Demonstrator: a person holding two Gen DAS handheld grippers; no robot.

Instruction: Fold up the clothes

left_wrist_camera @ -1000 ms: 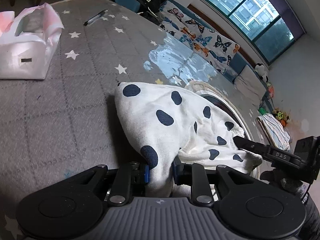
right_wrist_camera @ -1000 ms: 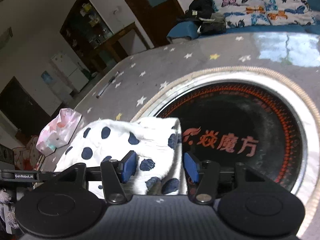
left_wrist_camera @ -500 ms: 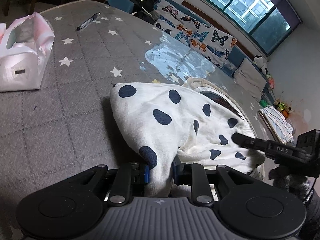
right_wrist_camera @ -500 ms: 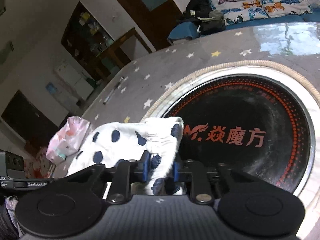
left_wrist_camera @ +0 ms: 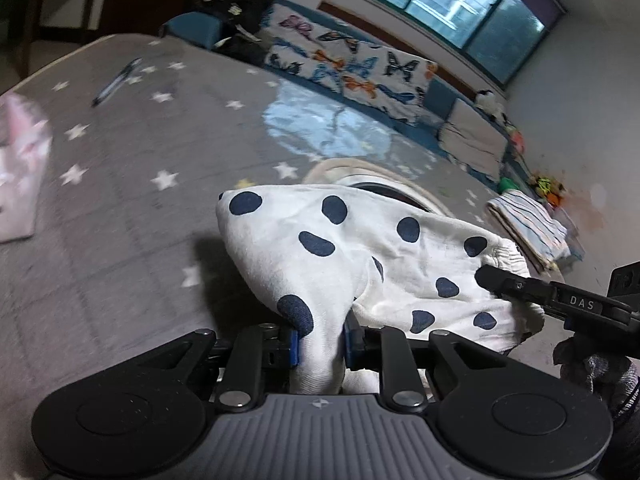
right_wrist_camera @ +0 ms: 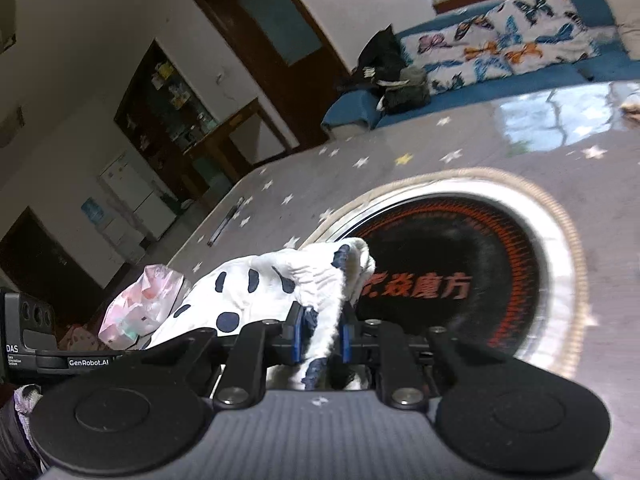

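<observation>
Support surface: grey quilted table cover with white stars (left_wrist_camera: 120,184), glossy, window glare upper centre in left wrist view. Round black induction hob with steel rim and orange lettering (right_wrist_camera: 460,276) set into it, right of centre in right wrist view. On the cover: dark pen (left_wrist_camera: 116,82) upper left, pink-white plastic bag (left_wrist_camera: 18,172) at left edge, folded blue-striped cloth stack (left_wrist_camera: 528,228) at right edge. White garment with navy spots (left_wrist_camera: 360,248) centre frame, overlapping the hob rim.
</observation>
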